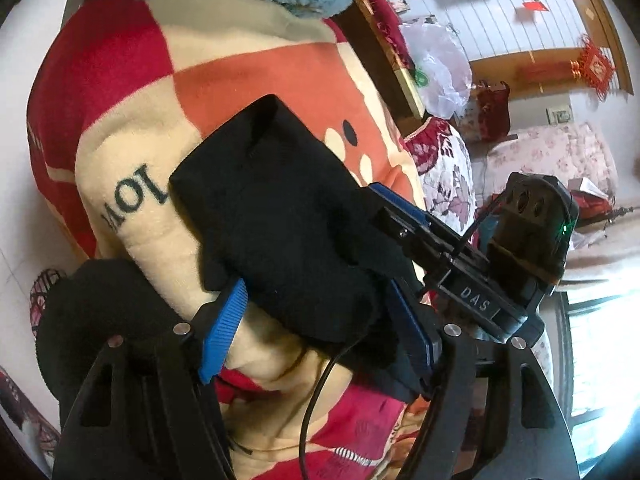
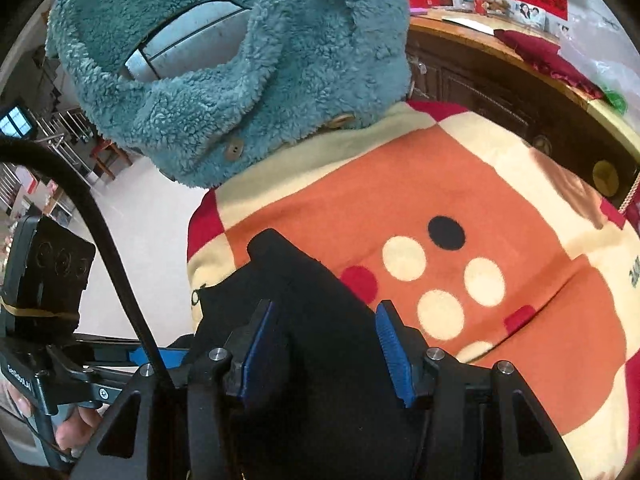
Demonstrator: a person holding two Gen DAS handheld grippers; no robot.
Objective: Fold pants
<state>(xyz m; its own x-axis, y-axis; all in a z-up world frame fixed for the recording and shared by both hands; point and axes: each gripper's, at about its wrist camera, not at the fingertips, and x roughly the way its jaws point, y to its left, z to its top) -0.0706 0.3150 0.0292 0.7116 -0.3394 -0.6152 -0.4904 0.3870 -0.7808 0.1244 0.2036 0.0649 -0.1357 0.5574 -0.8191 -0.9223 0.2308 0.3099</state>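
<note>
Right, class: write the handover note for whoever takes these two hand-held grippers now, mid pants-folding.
Left hand-held gripper: jaws apart, black pants between them, no clear clamp.
Right hand-held gripper: jaws apart over the same pants, not gripping.
Pants lie bunched in a thick bundle on the checked blanket, near the blue fleece jacket.
Done: folded over, apparently.
Left: flatten, square the edges.

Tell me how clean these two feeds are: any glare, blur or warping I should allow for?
Left wrist view: the window at lower right is blown out white, and the black pants show almost no fold detail. Right wrist view: evenly lit, the blanket sharp enough, the pants again one dark mass. Both views bend straight lines toward the edges and have dark corners.
</note>
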